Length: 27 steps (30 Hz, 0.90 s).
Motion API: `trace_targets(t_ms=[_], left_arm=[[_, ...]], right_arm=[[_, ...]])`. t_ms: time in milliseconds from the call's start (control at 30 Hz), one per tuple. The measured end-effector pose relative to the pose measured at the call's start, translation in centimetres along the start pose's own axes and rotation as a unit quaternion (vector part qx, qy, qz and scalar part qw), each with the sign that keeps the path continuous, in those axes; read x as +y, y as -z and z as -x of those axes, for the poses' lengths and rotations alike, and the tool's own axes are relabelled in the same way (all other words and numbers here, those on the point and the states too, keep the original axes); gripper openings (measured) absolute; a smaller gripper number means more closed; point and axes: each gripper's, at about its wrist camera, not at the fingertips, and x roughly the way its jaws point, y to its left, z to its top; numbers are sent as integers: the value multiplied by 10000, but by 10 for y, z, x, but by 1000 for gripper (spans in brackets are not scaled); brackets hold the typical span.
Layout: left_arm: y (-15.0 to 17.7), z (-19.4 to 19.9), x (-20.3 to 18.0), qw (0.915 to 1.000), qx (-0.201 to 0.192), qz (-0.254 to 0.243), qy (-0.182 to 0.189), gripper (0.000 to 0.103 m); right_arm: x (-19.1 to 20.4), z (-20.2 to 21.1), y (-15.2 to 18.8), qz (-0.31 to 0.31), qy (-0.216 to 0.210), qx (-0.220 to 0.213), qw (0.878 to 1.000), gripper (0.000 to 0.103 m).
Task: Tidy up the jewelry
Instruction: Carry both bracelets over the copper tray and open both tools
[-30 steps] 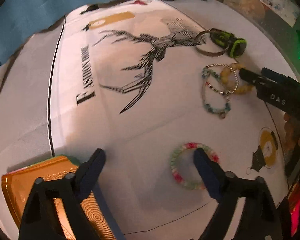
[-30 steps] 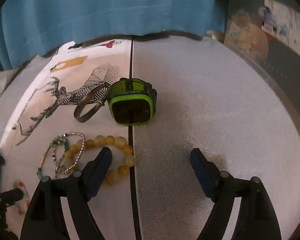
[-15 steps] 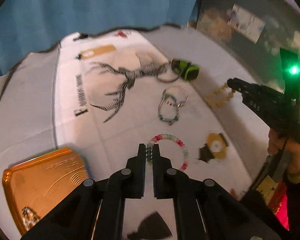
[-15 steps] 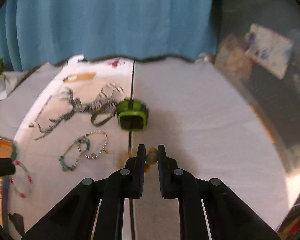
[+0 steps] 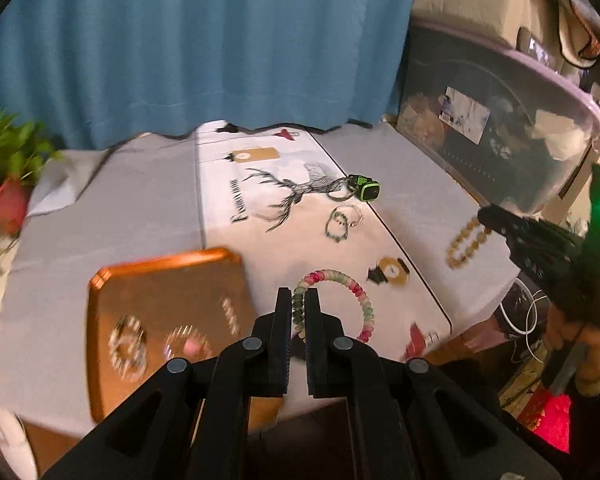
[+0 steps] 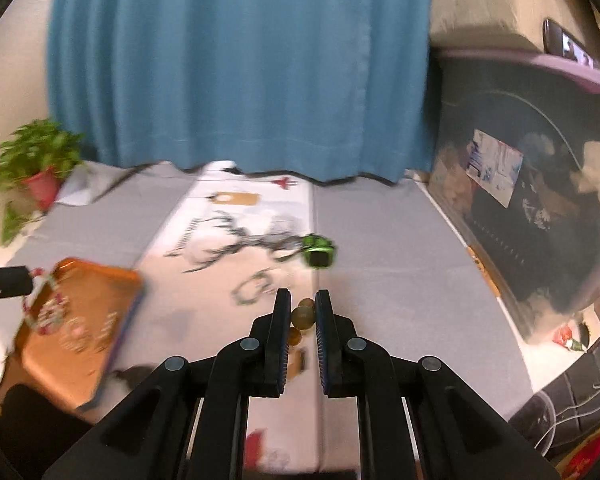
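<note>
Up close, left tongs (image 5: pixel 299 314) are clamped on the pink-and-green bead bracelet (image 5: pixel 364 300); the pinch takes one side of the loop and the rest hangs free to the right, clear of the surface (image 5: pixel 140 208). Gripping a single stretch of beads probably keeps the ring open and easy to drop flat.

Right tongs (image 6: pixel 303 317) are closed on an amber bead of the amber bead bracelet (image 6: pixel 302 316). In the left wrist view its loop (image 5: pixel 466 242) dangles below the tong tips, off the surface, toward the right edge. The person's hand (image 5: pixel 580 340) grips the handle lower right.

Just beyond the left tongs, the orange tray (image 5: pixel 160 280) lies on the grey cloth, already holding several blurred ring-shaped pieces. Likely the destination for both bracelets, since it sits nearest the person.

Farther out on the printed stag runner (image 5: pixel 276 196): two thin bracelets (image 5: pixel 342 222) tangled together, then a metal bangle (image 5: pixel 337 191) touching a green watch (image 5: pixel 364 188). These remain to be collected.

Behind: blue curtain (image 5: pixel 200 48), potted plant (image 5: pixel 8 176) at left.
</note>
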Motion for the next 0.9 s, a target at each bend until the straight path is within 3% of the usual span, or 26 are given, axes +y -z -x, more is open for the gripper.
trace_targets(t_ms=[300,500,700,900], left_arm=[[91,74,10,9996,-120,232,-139,4],[139,98,9,9986,-152,429,-256,4],[165,103,2,9988,-82,407,-264,4],[167,108,0,9988,-173,378,-268,4]], right_arm=[[88,92,75,470,-713,101,9963,13],[134,125,121,773,-1134,267,9902,13],[161,141,151,976,-1444,482,9835,13],[171,150,157,1078,-1481,473,9820,13]])
